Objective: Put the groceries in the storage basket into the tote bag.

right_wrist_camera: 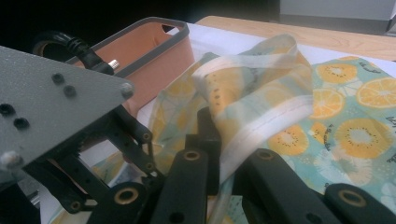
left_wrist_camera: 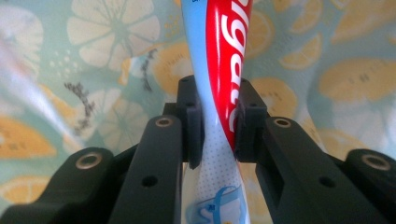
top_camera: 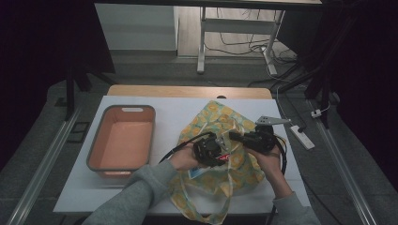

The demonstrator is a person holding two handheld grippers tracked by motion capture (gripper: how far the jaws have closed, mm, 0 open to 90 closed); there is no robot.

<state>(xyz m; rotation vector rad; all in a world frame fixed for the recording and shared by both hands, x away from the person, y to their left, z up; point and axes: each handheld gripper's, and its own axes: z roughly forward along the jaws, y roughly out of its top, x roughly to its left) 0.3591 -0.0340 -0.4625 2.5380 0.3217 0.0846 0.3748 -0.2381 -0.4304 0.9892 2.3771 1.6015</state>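
A fruit-print fabric bag (top_camera: 220,122) lies in the middle of the white table (top_camera: 164,112). My left gripper (top_camera: 220,153) is shut on a red, white and blue toothpaste tube (top_camera: 224,158) low over the bag. In the left gripper view the tube (left_wrist_camera: 224,56) stands clamped between the pads of that gripper (left_wrist_camera: 219,121), with the bag's cloth (left_wrist_camera: 327,84) close behind it. My right gripper (top_camera: 233,136) is shut on the bag's white hem (right_wrist_camera: 261,123) and holds it raised. In the right gripper view its jaws (right_wrist_camera: 231,154) pinch that hem.
An orange tub (top_camera: 96,140) with a grey rim sits empty on the table's left side, and its wall (right_wrist_camera: 154,56) shows in the right gripper view. A white power strip (top_camera: 302,136) lies at the table's right edge. Black cables trail from both grippers.
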